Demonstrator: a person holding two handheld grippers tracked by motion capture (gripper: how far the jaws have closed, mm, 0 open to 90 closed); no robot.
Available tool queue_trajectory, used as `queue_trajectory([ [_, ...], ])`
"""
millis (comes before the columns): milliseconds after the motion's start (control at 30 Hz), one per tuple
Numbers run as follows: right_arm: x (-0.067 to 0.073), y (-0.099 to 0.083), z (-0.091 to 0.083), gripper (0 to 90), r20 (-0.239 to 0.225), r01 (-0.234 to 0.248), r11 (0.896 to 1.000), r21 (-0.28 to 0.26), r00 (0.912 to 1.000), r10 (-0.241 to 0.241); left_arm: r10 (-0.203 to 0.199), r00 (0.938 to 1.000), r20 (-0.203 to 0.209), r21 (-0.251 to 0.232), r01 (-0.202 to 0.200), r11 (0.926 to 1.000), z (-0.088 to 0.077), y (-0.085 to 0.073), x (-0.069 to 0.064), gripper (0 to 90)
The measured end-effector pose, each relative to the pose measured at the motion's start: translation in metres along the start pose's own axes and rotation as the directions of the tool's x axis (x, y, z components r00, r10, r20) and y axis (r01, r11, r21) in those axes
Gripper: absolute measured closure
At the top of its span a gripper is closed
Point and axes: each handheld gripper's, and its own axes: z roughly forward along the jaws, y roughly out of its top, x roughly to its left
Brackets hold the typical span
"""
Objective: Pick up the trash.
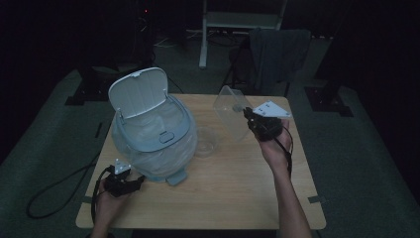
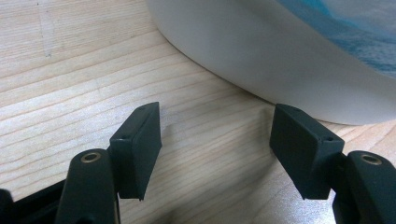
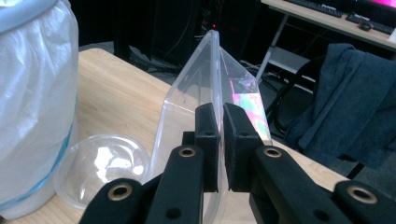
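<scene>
A white bin with a plastic liner and a raised lid stands on the left of the wooden table. My right gripper is shut on the rim of a clear plastic container, held tilted above the table's far right; the right gripper view shows its pads clamping the thin clear wall. My left gripper rests low at the table's front left, jaws open with nothing between them, just short of the bin's base.
A clear dome lid lies on the table between the bin and the held container, seen also as the dome lid beside the liner. A chair with a dark garment stands behind the table.
</scene>
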Motion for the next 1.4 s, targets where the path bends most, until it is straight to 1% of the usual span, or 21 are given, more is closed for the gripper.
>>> queue_trajectory([
  [600, 0.004, 0.027, -0.008, 85.0, -0.039, 0.006, 0.998, -0.069, 0.9992, -0.008, 0.001, 1.0000, 0.001, 0.001, -0.001, 1.0000, 0.000, 0.000, 0.000, 34.6],
  [833, 0.008, 0.039, -0.008, 85.0, -0.057, 0.016, 0.995, -0.094, 0.9982, -0.021, 0.002, 1.0000, 0.001, 0.001, -0.002, 1.0000, 0.000, 0.000, 0.000, 34.5],
  [1033, 0.010, 0.046, -0.006, 85.0, -0.076, 0.019, 0.994, -0.109, 0.9967, -0.027, 0.002, 1.0000, 0.001, 0.001, -0.002, 1.0000, 0.000, 0.000, 0.000, 34.5],
  [1167, 0.010, 0.048, -0.003, 85.1, -0.089, 0.011, 0.993, -0.117, 0.9958, -0.021, 0.001, 1.0000, 0.002, 0.001, -0.001, 1.0000, 0.000, 0.000, 0.000, 34.5],
  [1267, 0.010, 0.049, -0.001, 85.1, -0.107, -0.006, 0.992, -0.127, 0.9942, -0.008, 0.001, 1.0000, 0.002, 0.001, -0.001, 1.0000, 0.000, 0.000, 0.000, 34.5],
  [1400, 0.009, 0.052, 0.000, 85.1, -0.143, -0.033, 0.989, -0.143, 0.9896, 0.013, 0.002, 1.0000, 0.002, 0.001, -0.002, 1.0000, 0.000, 0.000, 0.000, 34.5],
])
